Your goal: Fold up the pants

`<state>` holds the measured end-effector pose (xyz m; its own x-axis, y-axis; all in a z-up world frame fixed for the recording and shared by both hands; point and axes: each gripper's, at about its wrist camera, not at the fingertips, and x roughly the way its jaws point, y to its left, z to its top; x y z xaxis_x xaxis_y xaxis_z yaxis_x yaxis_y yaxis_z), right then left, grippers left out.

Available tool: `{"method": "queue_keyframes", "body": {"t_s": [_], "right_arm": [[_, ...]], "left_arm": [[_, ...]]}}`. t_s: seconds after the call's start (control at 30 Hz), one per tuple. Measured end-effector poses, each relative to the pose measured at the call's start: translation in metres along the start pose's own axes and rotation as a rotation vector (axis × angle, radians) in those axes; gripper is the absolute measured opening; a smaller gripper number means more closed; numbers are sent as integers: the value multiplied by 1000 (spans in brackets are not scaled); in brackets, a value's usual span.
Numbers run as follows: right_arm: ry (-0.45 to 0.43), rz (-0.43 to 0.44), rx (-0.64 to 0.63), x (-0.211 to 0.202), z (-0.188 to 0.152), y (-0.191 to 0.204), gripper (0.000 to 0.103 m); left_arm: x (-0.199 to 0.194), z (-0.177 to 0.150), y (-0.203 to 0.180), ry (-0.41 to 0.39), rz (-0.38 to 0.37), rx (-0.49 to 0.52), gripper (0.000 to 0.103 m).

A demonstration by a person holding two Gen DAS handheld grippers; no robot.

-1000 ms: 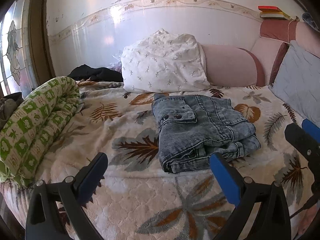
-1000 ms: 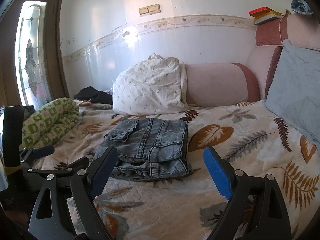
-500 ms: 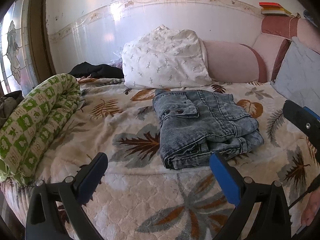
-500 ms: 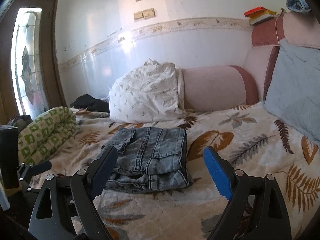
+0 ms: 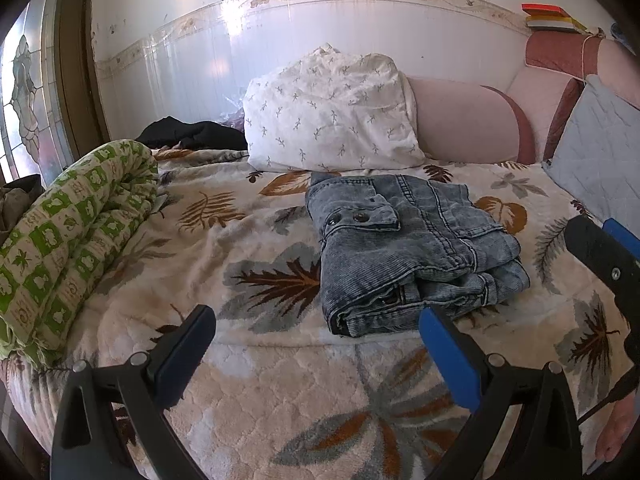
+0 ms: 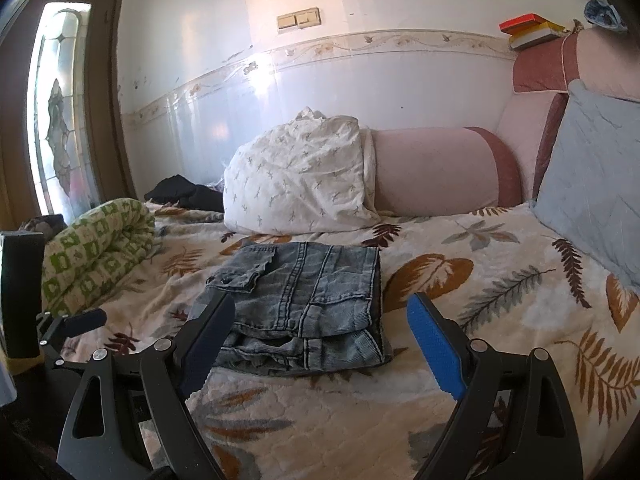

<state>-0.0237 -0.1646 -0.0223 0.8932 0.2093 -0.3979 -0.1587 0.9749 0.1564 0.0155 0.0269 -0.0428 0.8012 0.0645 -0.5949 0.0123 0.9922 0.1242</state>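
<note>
Grey-blue denim pants [image 5: 408, 248] lie folded into a compact stack on the leaf-patterned bedspread [image 5: 248, 372]; they also show in the right wrist view [image 6: 304, 304]. My left gripper [image 5: 316, 344] is open and empty, held back from the stack's near edge. My right gripper [image 6: 324, 340] is open and empty, just in front of the stack. The right gripper also shows at the right edge of the left wrist view [image 5: 604, 248]. The left gripper shows at the left edge of the right wrist view [image 6: 72, 324].
A rolled green-and-white quilt [image 5: 68, 236] lies at the bed's left edge. A white pillow [image 5: 328, 116], a pink bolster [image 5: 464, 120] and dark clothes [image 5: 192, 134] sit against the wall. A grey cushion [image 5: 596, 160] leans at the right.
Both grippers have drawn back and lifted slightly from the folded pants. The pants have not moved. Both grippers stay open.
</note>
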Motion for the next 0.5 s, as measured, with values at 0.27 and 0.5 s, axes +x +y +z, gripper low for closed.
{"method": "queue_keyframes", "body": {"t_s": [0.27, 0.5], "right_arm": [[0, 4, -10, -1, 0, 3, 88], [-2, 7, -20, -1, -1, 4, 88]], "left_arm": [[0, -1, 1, -2, 9, -4, 103], [0, -1, 1, -4, 15, -6, 103]]}}
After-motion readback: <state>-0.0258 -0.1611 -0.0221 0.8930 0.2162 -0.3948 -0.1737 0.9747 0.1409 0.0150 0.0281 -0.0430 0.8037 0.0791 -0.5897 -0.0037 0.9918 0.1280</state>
